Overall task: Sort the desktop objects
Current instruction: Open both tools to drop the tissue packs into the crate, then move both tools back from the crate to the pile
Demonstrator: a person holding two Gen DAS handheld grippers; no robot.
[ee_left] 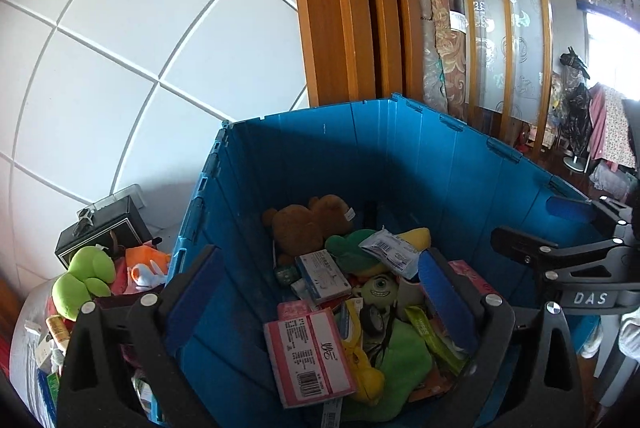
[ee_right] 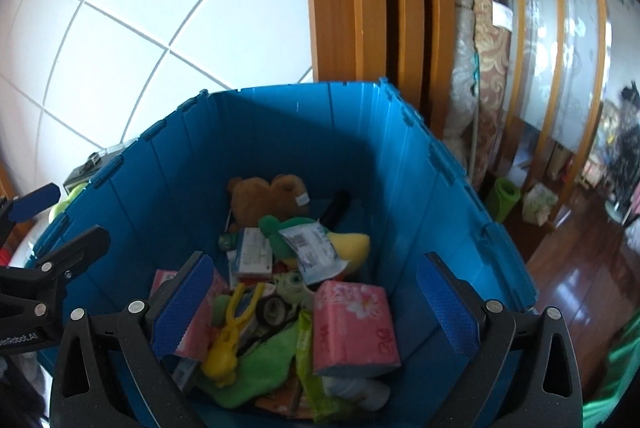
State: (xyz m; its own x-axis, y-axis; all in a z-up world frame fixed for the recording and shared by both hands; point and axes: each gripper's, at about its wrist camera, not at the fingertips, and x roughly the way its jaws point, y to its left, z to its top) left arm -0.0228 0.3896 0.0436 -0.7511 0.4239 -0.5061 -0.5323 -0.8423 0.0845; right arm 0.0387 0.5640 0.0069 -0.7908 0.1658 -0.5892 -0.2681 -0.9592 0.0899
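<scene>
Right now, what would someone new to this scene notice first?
A big blue crate fills the middle, with toys and boxes heaped at its bottom. A brown teddy bear lies at the back of the heap, and a pink tissue pack lies nearest, between the open fingers of the right hand-held gripper.

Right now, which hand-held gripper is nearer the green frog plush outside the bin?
Left. The left gripper straddles the bin wall beside the frog; the right gripper hangs over the bin.

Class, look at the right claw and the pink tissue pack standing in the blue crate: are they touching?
Apart. The right wrist view shows the right claw wide open, with the pink tissue pack between its pads and blue crate wall visible on either side of the pack.
</scene>
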